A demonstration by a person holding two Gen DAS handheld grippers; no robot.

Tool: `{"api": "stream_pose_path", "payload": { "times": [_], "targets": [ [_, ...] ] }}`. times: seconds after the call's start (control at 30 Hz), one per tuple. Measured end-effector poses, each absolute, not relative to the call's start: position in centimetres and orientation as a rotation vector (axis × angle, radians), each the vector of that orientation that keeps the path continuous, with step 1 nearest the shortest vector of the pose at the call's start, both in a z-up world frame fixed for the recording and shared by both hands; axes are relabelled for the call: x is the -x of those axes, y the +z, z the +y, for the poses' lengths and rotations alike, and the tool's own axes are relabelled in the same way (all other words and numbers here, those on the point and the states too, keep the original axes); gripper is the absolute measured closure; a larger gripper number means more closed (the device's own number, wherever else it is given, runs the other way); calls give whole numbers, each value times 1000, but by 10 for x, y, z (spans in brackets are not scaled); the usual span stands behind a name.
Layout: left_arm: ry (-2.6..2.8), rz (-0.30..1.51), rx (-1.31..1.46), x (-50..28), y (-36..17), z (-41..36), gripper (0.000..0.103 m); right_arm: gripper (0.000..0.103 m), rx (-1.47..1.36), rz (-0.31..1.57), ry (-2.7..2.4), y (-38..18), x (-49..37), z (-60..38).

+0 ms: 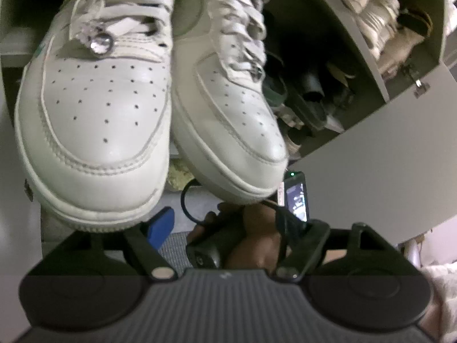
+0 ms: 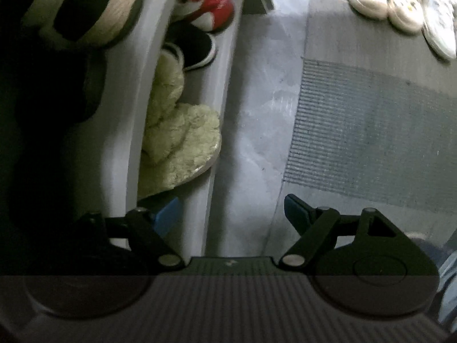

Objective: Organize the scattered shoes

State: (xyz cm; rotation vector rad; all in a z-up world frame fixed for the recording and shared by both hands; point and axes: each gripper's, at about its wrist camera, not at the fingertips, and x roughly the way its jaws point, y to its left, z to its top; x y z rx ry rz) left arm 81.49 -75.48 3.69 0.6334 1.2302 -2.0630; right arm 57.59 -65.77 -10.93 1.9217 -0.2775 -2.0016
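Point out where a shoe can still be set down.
Bare room: the ribbed mat and the grey floor strip between it and the low shelf. That shelf is crowded with fluffy slippers, a black shoe and red shoes.

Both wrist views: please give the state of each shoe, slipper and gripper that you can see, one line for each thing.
white sneakers: a pair side by side, laced, toes toward the camera
left gripper: open, holding nothing
right gripper: open, holding nothing
fluffy slippers: put away on the low shelf, overlapping
red shoes: put away on that shelf
black shoe: put away on that shelf
light shoes: on the floor, in a row
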Motion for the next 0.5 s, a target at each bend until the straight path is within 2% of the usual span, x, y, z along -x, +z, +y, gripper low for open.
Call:
{"api": "stream_pose_path", "payload": {
  "times": [0.1,0.23,0.5],
  "targets": [
    [-2065,1250,-604,-819,36,-757,23,21,-1846,-184,-1963,-111,-583,-662],
    [-2040,1283,-556,-823,35,-761,24,21,-1711,33,-1901,-122,-583,-656],
    [-2045,1277,-536,-819,35,-763,23,22,-1501,169,-1844,-96,-558,-624]
  ]
}}
